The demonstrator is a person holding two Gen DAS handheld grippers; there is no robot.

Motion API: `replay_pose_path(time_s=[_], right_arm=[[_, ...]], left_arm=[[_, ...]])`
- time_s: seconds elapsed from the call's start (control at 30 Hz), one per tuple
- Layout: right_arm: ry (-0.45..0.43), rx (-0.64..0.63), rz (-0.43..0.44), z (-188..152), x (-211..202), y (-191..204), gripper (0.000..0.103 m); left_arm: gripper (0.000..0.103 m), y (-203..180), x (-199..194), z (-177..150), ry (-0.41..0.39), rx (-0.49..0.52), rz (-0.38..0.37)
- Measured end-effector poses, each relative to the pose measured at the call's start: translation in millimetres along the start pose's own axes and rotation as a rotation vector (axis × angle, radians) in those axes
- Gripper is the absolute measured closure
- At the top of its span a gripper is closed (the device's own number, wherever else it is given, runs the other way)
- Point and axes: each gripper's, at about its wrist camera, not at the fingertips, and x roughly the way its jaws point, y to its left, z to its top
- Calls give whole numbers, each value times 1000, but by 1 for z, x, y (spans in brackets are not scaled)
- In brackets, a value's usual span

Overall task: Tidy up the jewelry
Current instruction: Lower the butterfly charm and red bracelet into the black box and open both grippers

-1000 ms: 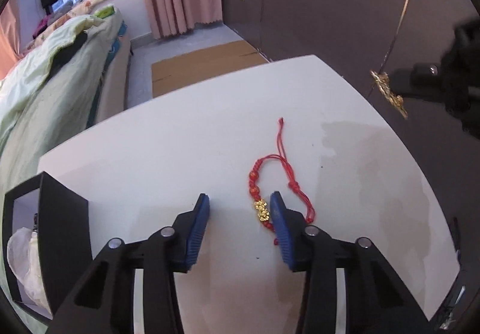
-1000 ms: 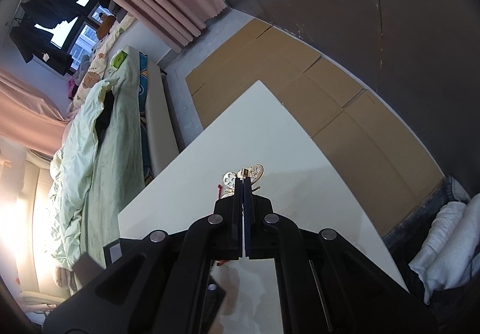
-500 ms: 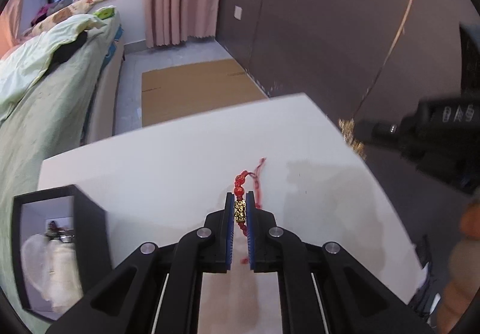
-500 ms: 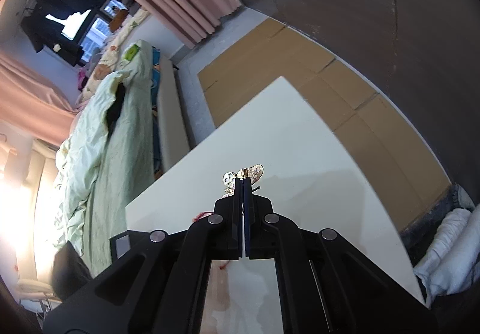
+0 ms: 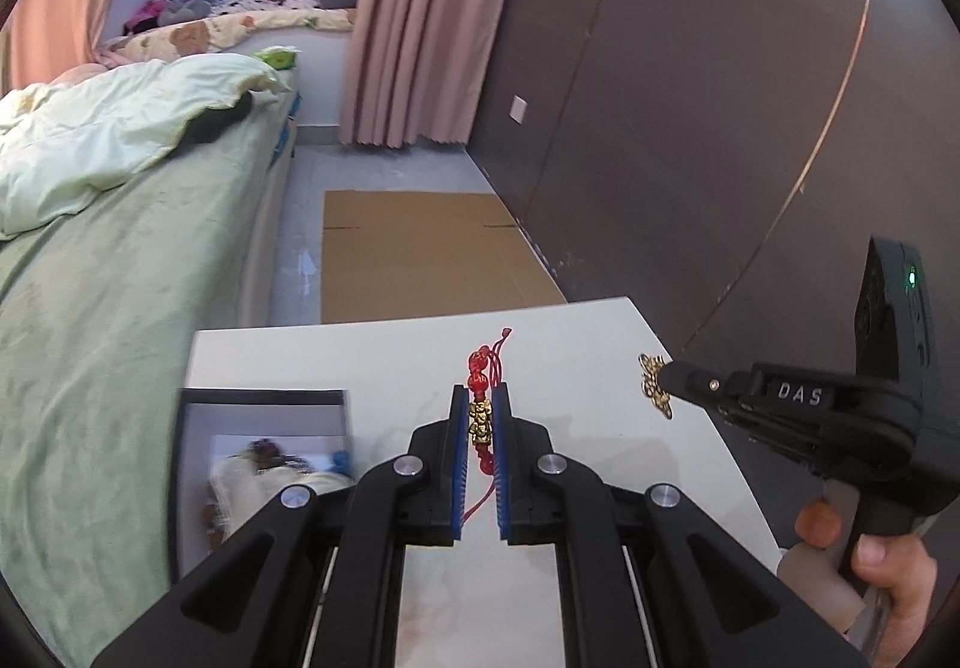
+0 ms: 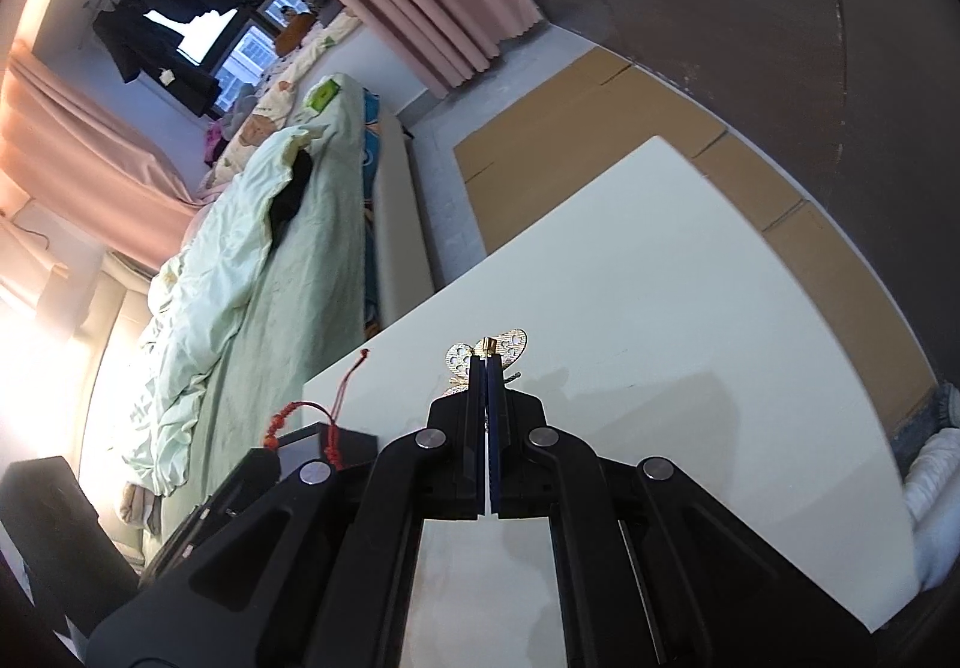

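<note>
My left gripper (image 5: pixel 480 398) is shut on a red cord bracelet (image 5: pixel 480 422) with red beads and a gold charm, lifted above the white table (image 5: pixel 570 356). Its cord tails stick up past the fingertips. In the right wrist view the same red cord bracelet (image 6: pixel 294 416) hangs at the lower left. My right gripper (image 6: pixel 486 362) is shut on a gold butterfly ornament (image 6: pixel 510 344), whose perforated wings show above the tips. From the left wrist view the right gripper (image 5: pixel 660 377) holds the gold ornament (image 5: pixel 651 386) at the table's right edge.
A black open jewelry box (image 5: pixel 264 452) with pale lining and small items sits at the table's left. A bed with a green quilt (image 5: pixel 120 224) lies beyond, flattened cardboard (image 5: pixel 420 254) covers the floor, and a dark wall (image 5: pixel 690 128) stands right. A person's hand (image 5: pixel 882 590) grips the right handle.
My left gripper closed on the bracelet's gold charm and lifted it off the table, moving left toward the box. The right gripper, still holding the gold ornament, shifted slightly.
</note>
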Motion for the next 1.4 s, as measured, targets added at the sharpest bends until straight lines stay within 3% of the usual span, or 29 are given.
replay_pose_path(time_s=[0.3,0.47,0.53,0.57,0.6,0.77,1.3,1.33,1.4], right_arm=[[-15,-22,54,-22,1,25,101],[-10,-36,65,-34,6,37,101],[-8,-45,75,-39,7,41,101],[-6,-52,83,-41,7,44,101],[-6,-59,91,-43,8,46,101],[-8,-112,145,-52,10,66,101],[94,-189,281,-78,44,121,100],[110,-202,287,-80,47,125,97],[157,-217,286,-83,53,127,69]], left_arm=[[98,44,-40,-2,-42,-71,30],[96,66,-48,-9,-21,-122,57],[74,75,-48,-11,-2,-154,77],[39,83,-50,-12,-7,-187,94],[23,90,-56,-12,-37,-214,104],[24,103,-73,-6,-87,-230,104],[23,125,-70,-5,-53,-309,130],[23,126,-70,-5,-50,-312,130],[23,126,-68,-6,-44,-313,131]])
